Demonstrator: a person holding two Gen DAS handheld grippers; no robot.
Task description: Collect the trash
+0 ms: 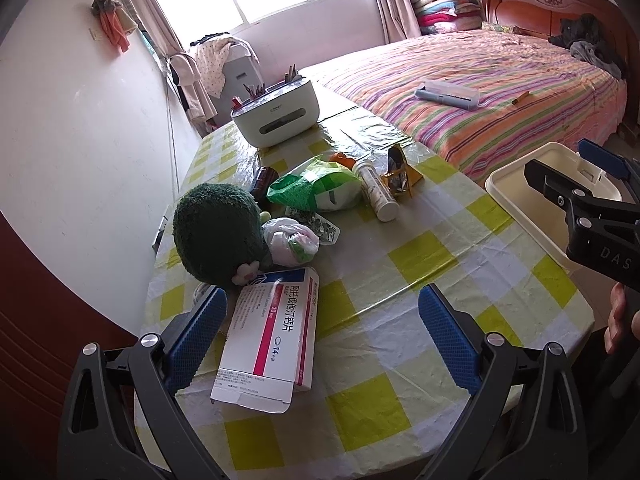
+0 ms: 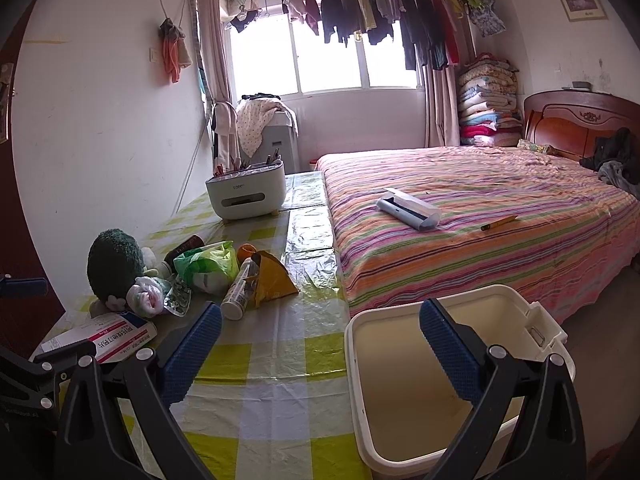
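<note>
Left wrist view, left tongs: the left tongs are hanging wide apart and empty, low over the near edge of the desk.
Left wrist view, nearest trash: a white and pink medicine box is lying flat just inside the left finger, its end flap hanging open toward the camera.
Left wrist view, risk at the box: a green plush toy is touching the box's far end; I judge a careless close could catch the toy, or pinch only the loose flap so the box is slipping out.
Left wrist view, further trash: a green bag, a white tube, a yellow wrapper and a knotted white bag are sitting bunched mid-desk; the tube looks likely to roll if nudged.
Right wrist view, right tongs: the right tongs are also spread wide and carrying nothing, straddling the desk edge and the bin.
Right wrist view, bin: the cream bin is standing open beside the desk, appearing empty.
Right wrist view, risk at the bin: it is sitting just off the desk edge, so I judge a short release could be dropping trash onto the floor, or the right finger could be knocking its rim.
</note>
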